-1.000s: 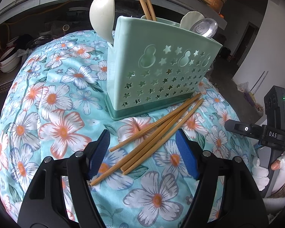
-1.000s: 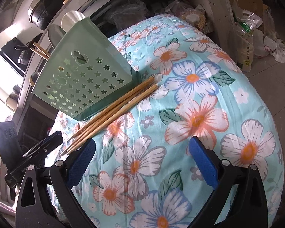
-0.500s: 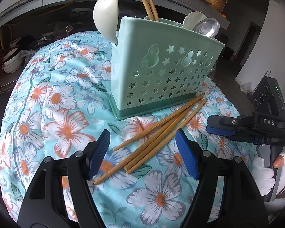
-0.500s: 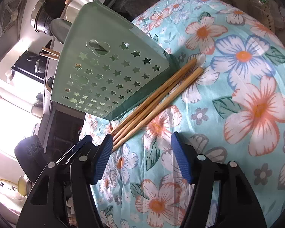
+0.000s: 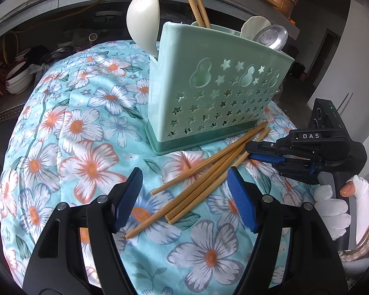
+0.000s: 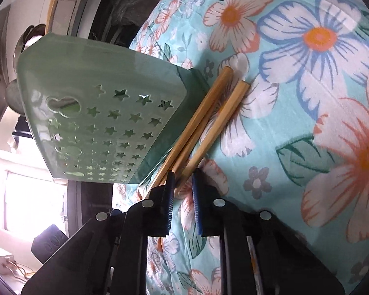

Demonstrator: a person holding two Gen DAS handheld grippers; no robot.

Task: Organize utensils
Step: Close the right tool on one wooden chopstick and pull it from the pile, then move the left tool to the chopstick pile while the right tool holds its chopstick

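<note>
I see four slim, smooth bamboo chopsticks (image 5: 209, 172) lying loose on the quilted floral cloth (image 5: 81, 132), just in front of the mint plastic utensil holder (image 5: 214, 93) with its star and gourd cut-outs. Their long axes run diagonally, thin tips near-left, blunt ends far-right beside the holder's base. My left gripper (image 5: 184, 196) hovers wide open, its ribbed blue pads straddling the thin ends without touching. My right gripper (image 6: 183, 196) comes in from the right, jaws closing around the thick ends of a chopstick or two; I cannot tell if the pads press yet.
</note>
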